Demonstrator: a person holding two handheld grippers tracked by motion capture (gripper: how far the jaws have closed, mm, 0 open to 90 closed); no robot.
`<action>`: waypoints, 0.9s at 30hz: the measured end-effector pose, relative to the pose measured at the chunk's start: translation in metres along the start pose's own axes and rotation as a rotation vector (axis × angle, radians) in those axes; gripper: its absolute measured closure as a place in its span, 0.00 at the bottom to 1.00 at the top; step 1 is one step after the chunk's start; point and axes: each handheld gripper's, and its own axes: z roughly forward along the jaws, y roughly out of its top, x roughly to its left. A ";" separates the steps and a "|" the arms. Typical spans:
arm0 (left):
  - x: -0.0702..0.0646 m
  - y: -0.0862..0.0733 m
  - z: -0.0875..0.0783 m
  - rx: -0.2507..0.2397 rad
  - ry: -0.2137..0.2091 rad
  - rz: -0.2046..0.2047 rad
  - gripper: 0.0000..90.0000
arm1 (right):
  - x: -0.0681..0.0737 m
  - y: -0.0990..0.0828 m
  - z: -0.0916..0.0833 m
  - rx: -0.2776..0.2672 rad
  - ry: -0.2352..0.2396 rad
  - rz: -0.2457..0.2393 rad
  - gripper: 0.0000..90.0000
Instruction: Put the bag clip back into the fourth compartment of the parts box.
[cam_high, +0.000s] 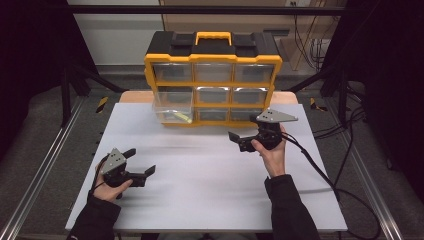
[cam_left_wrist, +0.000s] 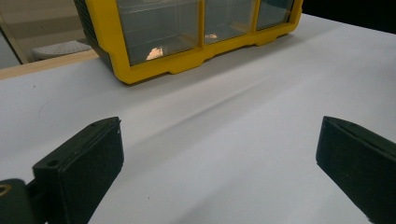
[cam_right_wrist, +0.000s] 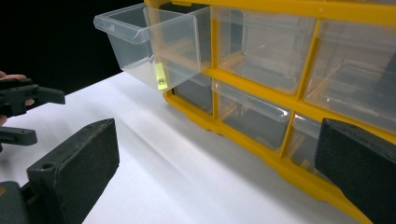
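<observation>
A yellow and black drawer organizer (cam_high: 212, 80) with clear drawers stands at the back of the white table (cam_high: 200, 180). Its middle-left drawer (cam_high: 172, 104) is pulled out, and in the right gripper view this drawer (cam_right_wrist: 154, 42) holds a small yellow-green item (cam_right_wrist: 160, 77). My right gripper (cam_high: 243, 131) hovers open just in front of the organizer's lower right, jaws pointing left with nothing between them. My left gripper (cam_high: 141, 161) is open near the table's front left, well short of the organizer (cam_left_wrist: 187, 37). The right gripper view also catches the left gripper (cam_right_wrist: 23, 112) at its left edge.
A yellow carry handle (cam_high: 213, 37) tops the organizer. Cables (cam_high: 320, 170) trail from the right gripper across the table's right side and onto the floor. Metal rails (cam_high: 45, 165) run along both sides of the table.
</observation>
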 end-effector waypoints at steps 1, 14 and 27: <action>0.000 0.000 0.000 0.000 -0.001 -0.001 0.01 | -0.001 -0.002 -0.001 -0.002 -0.001 0.004 0.01; 0.000 0.001 0.000 -0.001 -0.004 -0.001 0.01 | -0.015 -0.035 -0.024 -0.001 -0.022 0.034 0.01; -0.002 0.005 -0.001 -0.015 -0.012 -0.003 0.01 | -0.021 -0.062 -0.036 0.006 -0.031 0.047 0.01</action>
